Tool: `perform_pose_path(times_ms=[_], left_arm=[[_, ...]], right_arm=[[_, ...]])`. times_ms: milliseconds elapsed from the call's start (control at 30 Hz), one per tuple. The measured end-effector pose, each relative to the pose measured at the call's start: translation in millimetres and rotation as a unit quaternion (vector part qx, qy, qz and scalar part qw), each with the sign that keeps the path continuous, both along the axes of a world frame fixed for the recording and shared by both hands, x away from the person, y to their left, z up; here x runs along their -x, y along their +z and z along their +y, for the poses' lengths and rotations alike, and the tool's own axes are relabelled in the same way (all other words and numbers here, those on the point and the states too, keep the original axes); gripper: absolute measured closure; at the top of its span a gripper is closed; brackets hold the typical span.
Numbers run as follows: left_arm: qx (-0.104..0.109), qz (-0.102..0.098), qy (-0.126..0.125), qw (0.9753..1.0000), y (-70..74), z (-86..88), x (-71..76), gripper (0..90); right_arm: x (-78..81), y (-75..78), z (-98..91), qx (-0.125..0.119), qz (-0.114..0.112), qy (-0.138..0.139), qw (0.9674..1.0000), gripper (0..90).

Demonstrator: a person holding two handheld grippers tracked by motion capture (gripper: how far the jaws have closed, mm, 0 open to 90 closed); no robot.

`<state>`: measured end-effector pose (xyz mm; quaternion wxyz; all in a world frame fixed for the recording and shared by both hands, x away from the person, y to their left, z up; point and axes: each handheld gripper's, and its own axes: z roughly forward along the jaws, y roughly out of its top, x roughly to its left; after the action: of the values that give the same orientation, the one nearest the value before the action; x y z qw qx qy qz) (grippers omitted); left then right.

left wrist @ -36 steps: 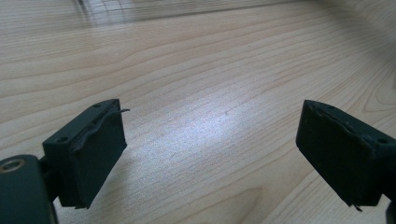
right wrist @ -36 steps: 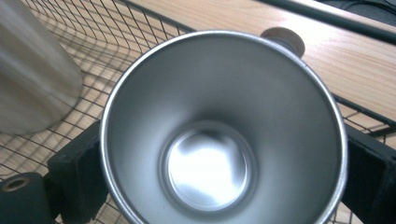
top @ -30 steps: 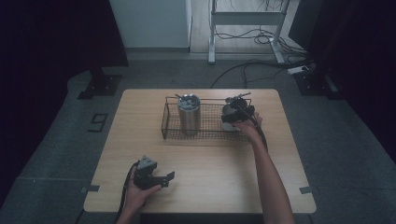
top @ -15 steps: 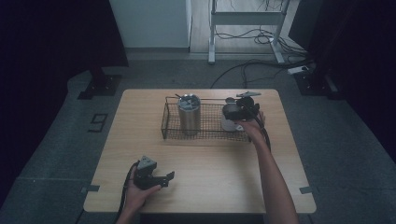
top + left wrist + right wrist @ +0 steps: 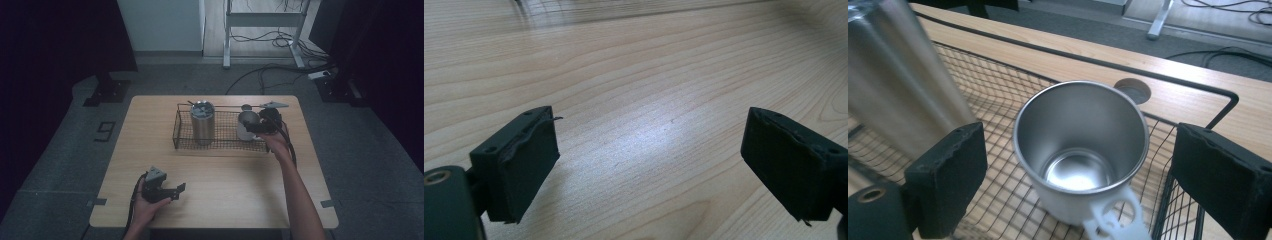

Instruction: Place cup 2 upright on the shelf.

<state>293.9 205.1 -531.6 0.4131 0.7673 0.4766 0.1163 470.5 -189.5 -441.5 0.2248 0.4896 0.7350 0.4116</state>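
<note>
Standing upright in the right end of the wire basket point(image 5: 220, 145), the steel mug point(image 5: 1082, 145) lies between the jaws of the right tool point(image 5: 1073, 180), which have just been closing; the pads stand clear of the mug wall on both sides, so the tool is released, not yet gripping. Risk: the round, smooth wall could slip or tip between flat pads if the closure lands off-centre, and the white handle point(image 5: 1113, 220) facing the tool may foul a pad. The tall steel tumbler point(image 5: 202, 122) nearby could be knocked. The left tool point(image 5: 165, 189) rests released over the bare worktop point(image 5: 649, 75), holding nothing. The mug base contact and handle end are cut off.
</note>
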Motion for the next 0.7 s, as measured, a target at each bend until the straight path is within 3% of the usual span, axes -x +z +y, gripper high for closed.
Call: perform_pose_path(times_ms=[100, 700], left_arm=[[0.0, 0.0, 0.001, 1.0, 0.1, 0.3, 0.0, 8.3], [-0.002, -0.001, -0.004, 1.0, 0.5, -3.9, 0.9, 8.3]], right_arm=[[8.6, 2.2, -1.3, -0.002, -0.014, 0.007, 0.9999, 10.8], [70.6, -10.8, -21.7, -0.016, -0.031, 0.025, 0.9991, 12.8]])
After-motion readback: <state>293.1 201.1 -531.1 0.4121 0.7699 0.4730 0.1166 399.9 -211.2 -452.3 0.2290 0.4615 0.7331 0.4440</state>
